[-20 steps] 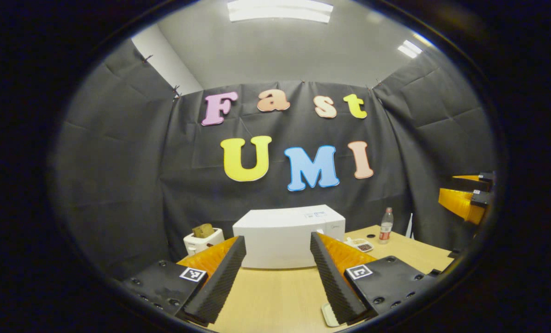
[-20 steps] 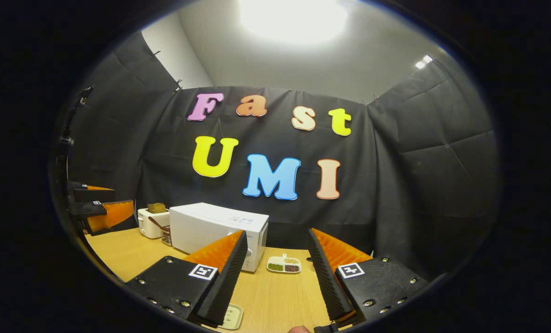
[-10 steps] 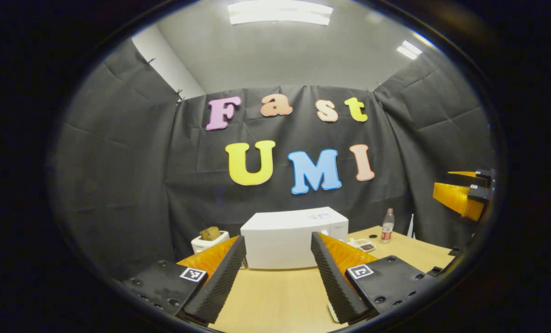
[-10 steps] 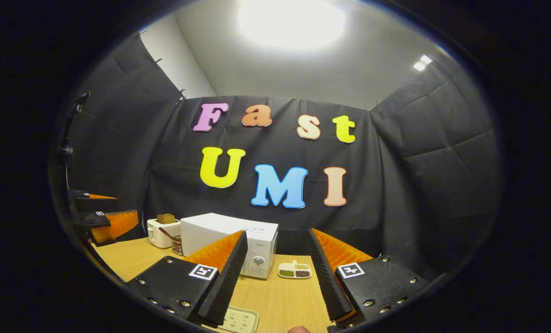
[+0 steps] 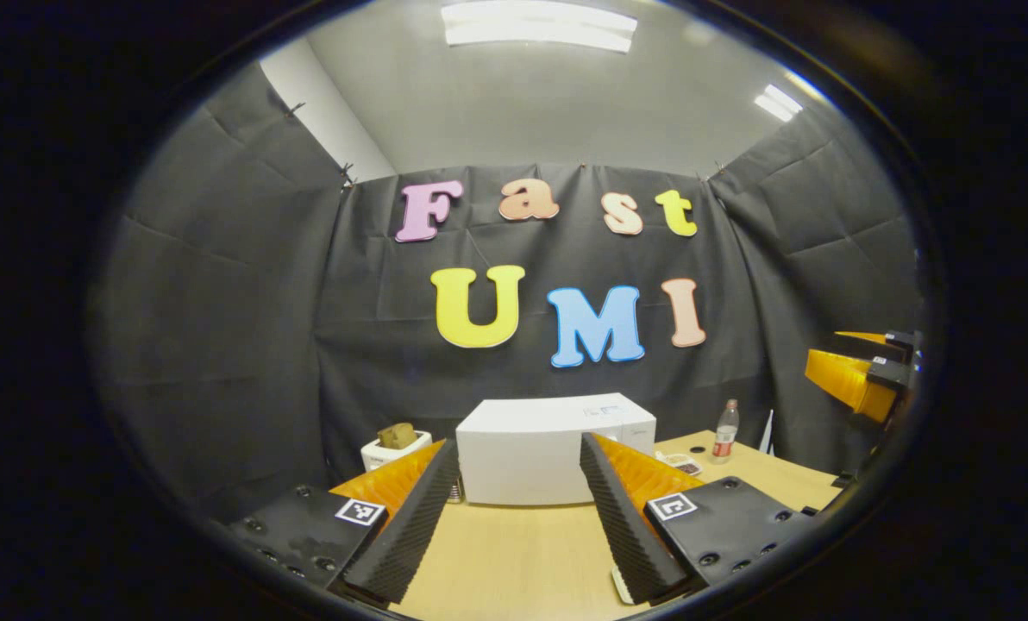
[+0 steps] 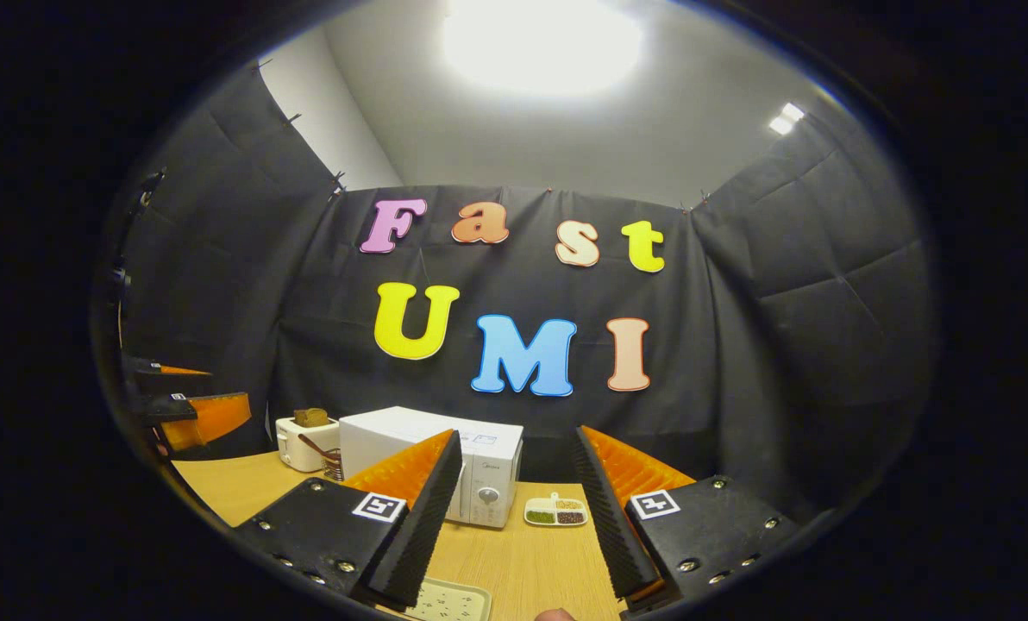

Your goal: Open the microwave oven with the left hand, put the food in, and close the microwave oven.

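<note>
My left hand-held gripper [image 5: 518,517] hangs above the near part of the desk [image 5: 514,561], its two fingers wide apart with nothing between them. Straight ahead, at the back of the desk against the black cloth, I see the white microwave oven [image 5: 548,448] with its door shut. To its left stands a white toaster [image 5: 393,448] with a brown slice sticking out of the top. To its right, a small bottle [image 5: 723,438] stands on the desk.

My right hand-held gripper [image 6: 518,522] is also spread, holding nothing. From it I see the microwave oven [image 6: 432,457] to the left of centre, with the control knob on its front right panel. Just beside it on the right lies a small white divided dish of food [image 6: 555,512], holding green, dark and pale portions. A pale tray [image 6: 445,602] lies on the desk [image 6: 531,569] below the fingers. The other gripper shows at the far left edge [image 6: 191,410], well apart.
</note>
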`<action>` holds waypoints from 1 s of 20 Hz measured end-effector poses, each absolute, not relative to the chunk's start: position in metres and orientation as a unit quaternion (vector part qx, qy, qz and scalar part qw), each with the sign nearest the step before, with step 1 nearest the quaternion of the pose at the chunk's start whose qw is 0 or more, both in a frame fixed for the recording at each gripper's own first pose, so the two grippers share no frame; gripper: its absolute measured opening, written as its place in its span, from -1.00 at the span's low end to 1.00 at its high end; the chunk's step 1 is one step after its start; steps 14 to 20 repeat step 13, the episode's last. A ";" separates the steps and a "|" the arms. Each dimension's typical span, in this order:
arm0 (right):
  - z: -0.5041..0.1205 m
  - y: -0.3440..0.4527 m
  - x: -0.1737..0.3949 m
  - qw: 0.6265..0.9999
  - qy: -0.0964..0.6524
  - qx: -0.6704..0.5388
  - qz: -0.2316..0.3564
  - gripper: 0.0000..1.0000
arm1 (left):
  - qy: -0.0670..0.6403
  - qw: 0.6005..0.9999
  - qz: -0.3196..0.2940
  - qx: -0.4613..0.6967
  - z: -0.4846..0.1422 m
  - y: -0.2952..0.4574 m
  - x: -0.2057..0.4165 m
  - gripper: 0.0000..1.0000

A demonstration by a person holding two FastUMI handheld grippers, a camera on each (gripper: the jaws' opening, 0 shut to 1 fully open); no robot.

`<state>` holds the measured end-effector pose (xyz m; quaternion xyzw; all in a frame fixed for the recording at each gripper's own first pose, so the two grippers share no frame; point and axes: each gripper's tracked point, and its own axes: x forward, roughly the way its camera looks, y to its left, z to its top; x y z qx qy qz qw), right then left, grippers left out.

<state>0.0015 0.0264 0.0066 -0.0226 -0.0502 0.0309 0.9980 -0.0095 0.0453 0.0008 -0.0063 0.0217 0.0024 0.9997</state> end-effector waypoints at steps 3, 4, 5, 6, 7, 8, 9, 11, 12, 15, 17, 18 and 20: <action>0.010 0.025 0.001 0.998 -0.054 -0.020 0.031 0.59 | 0.023 1.000 0.004 -0.003 0.004 0.044 -0.005 0.93; 0.010 0.024 0.002 0.998 -0.053 -0.020 0.031 0.59 | 0.022 1.000 0.004 -0.002 0.006 0.043 -0.004 0.87; 0.010 0.024 0.003 0.998 -0.052 -0.021 0.030 0.59 | 0.019 1.000 0.003 -0.002 0.008 0.042 -0.003 0.87; 0.010 0.025 0.005 0.998 -0.050 -0.021 0.030 0.58 | 0.016 1.000 0.001 -0.002 0.009 0.041 -0.003 0.87; 0.012 0.025 0.005 0.998 -0.051 -0.020 0.031 0.59 | 0.015 1.000 -0.002 -0.001 0.009 0.039 -0.003 0.93; 0.014 0.026 0.005 0.998 -0.052 -0.020 0.029 0.58 | 0.014 1.000 -0.004 -0.001 0.009 0.039 -0.003 0.86; 0.015 0.026 0.004 0.998 -0.055 -0.020 0.029 0.58 | 0.013 1.000 -0.005 0.001 0.010 0.039 -0.002 0.86; 0.017 0.030 0.003 0.998 -0.057 -0.020 0.031 0.59 | 0.012 1.000 -0.006 0.002 0.011 0.040 -0.002 0.86; 0.018 0.032 0.003 0.998 -0.058 -0.021 0.033 0.59 | 0.010 1.000 -0.007 0.002 0.012 0.041 -0.004 0.89; 0.018 0.032 0.005 0.998 -0.058 -0.021 0.033 0.59 | 0.008 1.000 -0.007 0.002 0.015 0.042 -0.004 0.89; 0.018 0.032 0.005 0.998 -0.058 -0.021 0.033 0.59 | 0.008 1.000 -0.007 0.002 0.015 0.042 -0.004 0.89; 0.018 0.032 0.005 0.998 -0.058 -0.021 0.033 0.59 | 0.008 1.000 -0.007 0.002 0.015 0.042 -0.004 0.89; 0.018 0.032 0.005 0.998 -0.058 -0.021 0.033 0.59 | 0.008 1.000 -0.007 0.002 0.015 0.042 -0.004 0.89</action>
